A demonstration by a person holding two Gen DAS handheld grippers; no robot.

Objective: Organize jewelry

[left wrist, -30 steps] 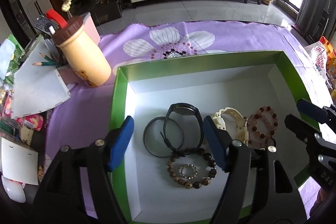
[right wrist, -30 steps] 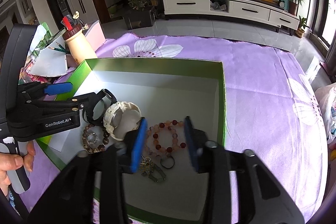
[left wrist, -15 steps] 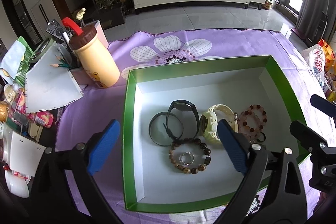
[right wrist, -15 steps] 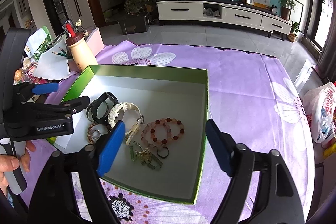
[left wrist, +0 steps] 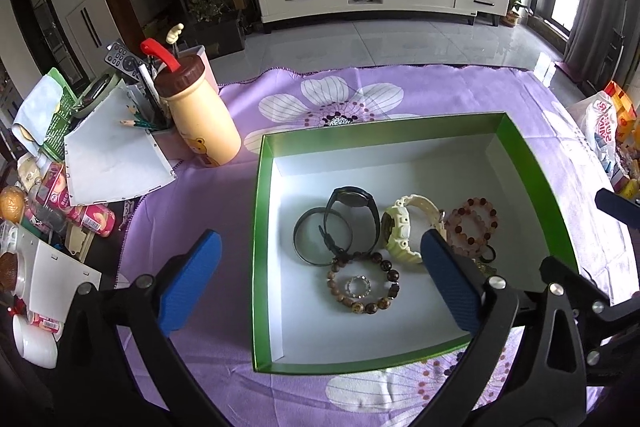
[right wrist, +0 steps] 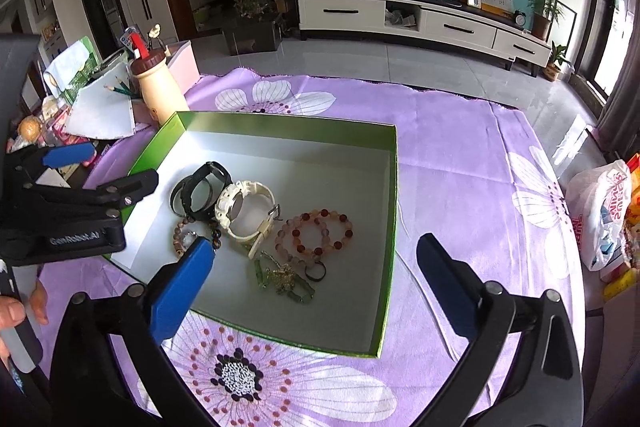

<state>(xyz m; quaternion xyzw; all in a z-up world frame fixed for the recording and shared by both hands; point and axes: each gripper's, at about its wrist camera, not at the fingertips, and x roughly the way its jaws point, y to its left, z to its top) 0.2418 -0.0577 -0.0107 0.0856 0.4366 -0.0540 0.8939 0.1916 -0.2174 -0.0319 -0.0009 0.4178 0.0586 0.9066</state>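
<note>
Both grippers have pulled back and up from the green box (left wrist: 532, 167), so its whole rim now shows ahead of them. The left gripper (left wrist: 320, 279), whose pads a second ago framed the black watch (left wrist: 352, 211), is opening wide with nothing between its pads. The right gripper (right wrist: 316, 287), earlier narrow around the pink bead bracelet (right wrist: 316, 231), is likewise opening, empty, the bracelet lying ahead of it.
</note>
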